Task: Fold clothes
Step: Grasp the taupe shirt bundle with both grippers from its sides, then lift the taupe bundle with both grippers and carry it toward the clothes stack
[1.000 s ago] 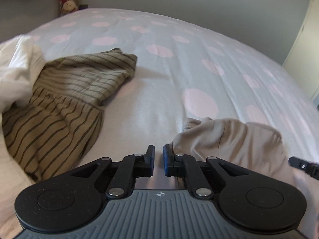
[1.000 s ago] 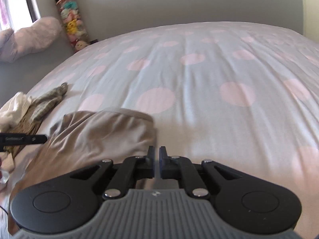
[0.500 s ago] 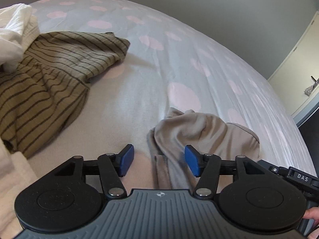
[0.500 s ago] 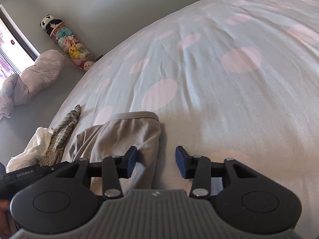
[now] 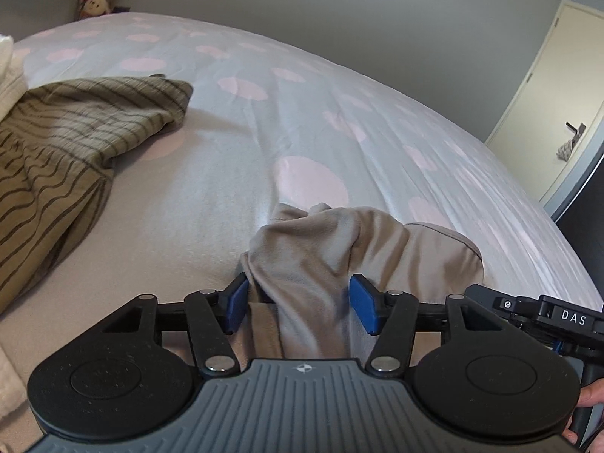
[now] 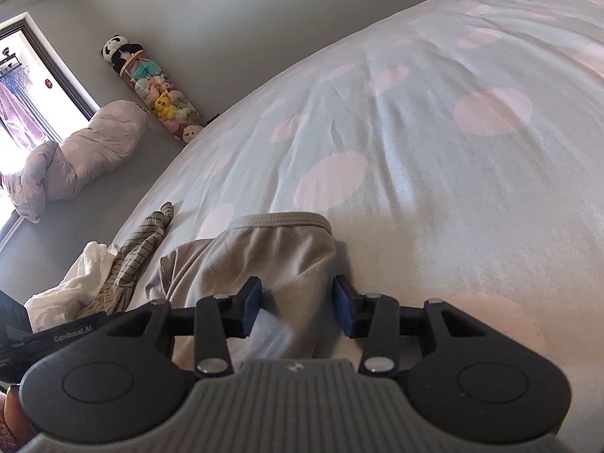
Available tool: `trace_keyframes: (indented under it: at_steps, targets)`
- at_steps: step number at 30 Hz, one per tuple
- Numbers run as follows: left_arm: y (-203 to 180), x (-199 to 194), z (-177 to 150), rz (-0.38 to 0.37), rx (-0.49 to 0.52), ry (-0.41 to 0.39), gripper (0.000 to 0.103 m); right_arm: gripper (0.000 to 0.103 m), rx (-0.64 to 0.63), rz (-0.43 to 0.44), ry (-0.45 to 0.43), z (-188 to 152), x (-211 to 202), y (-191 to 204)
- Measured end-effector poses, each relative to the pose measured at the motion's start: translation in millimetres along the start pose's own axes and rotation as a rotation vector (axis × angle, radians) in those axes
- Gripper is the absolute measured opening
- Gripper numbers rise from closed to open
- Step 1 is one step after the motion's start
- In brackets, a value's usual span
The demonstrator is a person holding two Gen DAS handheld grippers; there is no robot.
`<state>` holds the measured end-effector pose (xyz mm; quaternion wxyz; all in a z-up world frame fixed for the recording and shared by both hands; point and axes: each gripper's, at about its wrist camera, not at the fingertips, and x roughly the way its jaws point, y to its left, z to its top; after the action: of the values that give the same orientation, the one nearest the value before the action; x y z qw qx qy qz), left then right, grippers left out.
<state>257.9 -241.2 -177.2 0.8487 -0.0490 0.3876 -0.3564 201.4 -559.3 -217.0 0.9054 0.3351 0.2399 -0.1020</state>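
A beige garment lies bunched on the polka-dot bed sheet. My left gripper is open, its blue pads on either side of the garment's near left edge. In the right wrist view the same garment shows its banded hem at the far side. My right gripper is open, its pads straddling the garment's near right part. Neither grips the cloth. The right gripper shows at the right edge of the left wrist view.
A brown striped garment and white cloth lie at the left on the bed. Also in the right wrist view, the striped garment and white cloth lie left. A rolled duvet and plush toys are beyond the bed.
Both grippers were shut a second ago and have opened. The beige garment has been let go and now lies between the open pads of each.
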Motion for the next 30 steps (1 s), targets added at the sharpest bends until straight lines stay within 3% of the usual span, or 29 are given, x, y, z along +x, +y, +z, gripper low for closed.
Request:
trace_keyframes:
  at_steps: [2, 3, 4, 8, 14, 19, 30]
  targets:
    - [-1, -1, 0, -0.008, -0.002, -0.004, 0.038, 0.036, 0.014, 0.007, 0.000, 0, 0, -2]
    - [0, -1, 0, -0.003, 0.004, -0.008, 0.029, 0.033, 0.024, 0.012, 0.000, -1, 0, -3]
    - [0, -2, 1, -0.003, 0.006, -0.012, 0.023, 0.023, 0.036, 0.012, -0.004, -1, 0, -4]
    - [0, -6, 5, -0.019, 0.001, -0.030, 0.015, 0.012, 0.100, 0.044, -0.024, -1, -1, -12]
    - [-1, -14, 10, -0.043, -0.009, -0.063, 0.012, 0.010, 0.059, 0.072, -0.078, 3, -12, -1]
    - [-12, -49, 14, -0.062, -0.020, -0.159, 0.012, 0.009, -0.005, 0.085, -0.150, 9, -36, 22]
    - [-78, -141, 23, -0.114, 0.089, -0.402, 0.011, 0.009, -0.104, 0.100, -0.369, 10, -143, 73]
